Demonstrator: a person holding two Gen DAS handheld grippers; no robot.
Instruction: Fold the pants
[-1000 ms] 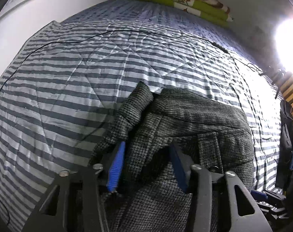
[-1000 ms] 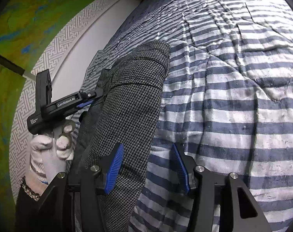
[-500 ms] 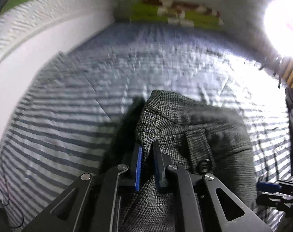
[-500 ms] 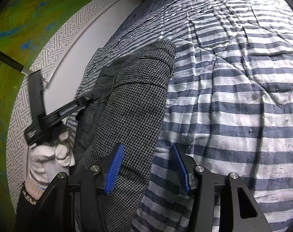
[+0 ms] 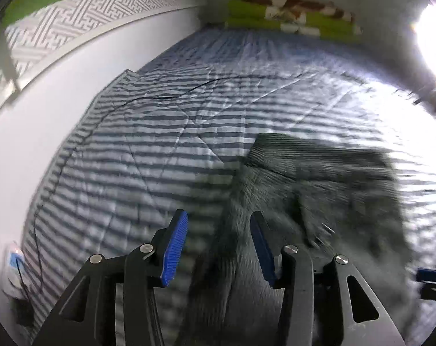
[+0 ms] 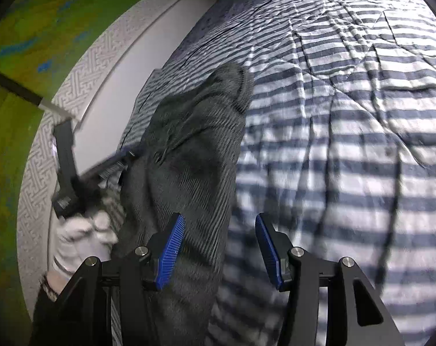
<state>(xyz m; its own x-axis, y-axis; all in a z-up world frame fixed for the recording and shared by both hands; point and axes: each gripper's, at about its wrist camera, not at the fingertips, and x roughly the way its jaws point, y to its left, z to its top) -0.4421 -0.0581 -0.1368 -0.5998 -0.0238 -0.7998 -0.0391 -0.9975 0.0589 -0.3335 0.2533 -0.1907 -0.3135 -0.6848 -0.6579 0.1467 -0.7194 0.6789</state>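
Observation:
The dark grey houndstooth pants lie bunched on the striped quilt, blurred by motion. My left gripper is open; the pants' left edge runs beneath the gap between its blue pads, and nothing is clamped. In the right wrist view the pants stretch away as a long folded strip. My right gripper is open above their right edge, its left pad over the cloth. The left gripper shows beside the pants' left side, held by a white-gloved hand.
A blue and white striped quilt covers the bed, with a thin black cable across it. A white wall panel borders the left side. Folded green bedding lies at the far end. A bright light glares at the right.
My left gripper, shut on a pants fold half a second ago, has opened and drawn off to the left. The pants have dropped flatter. My right gripper stayed open.

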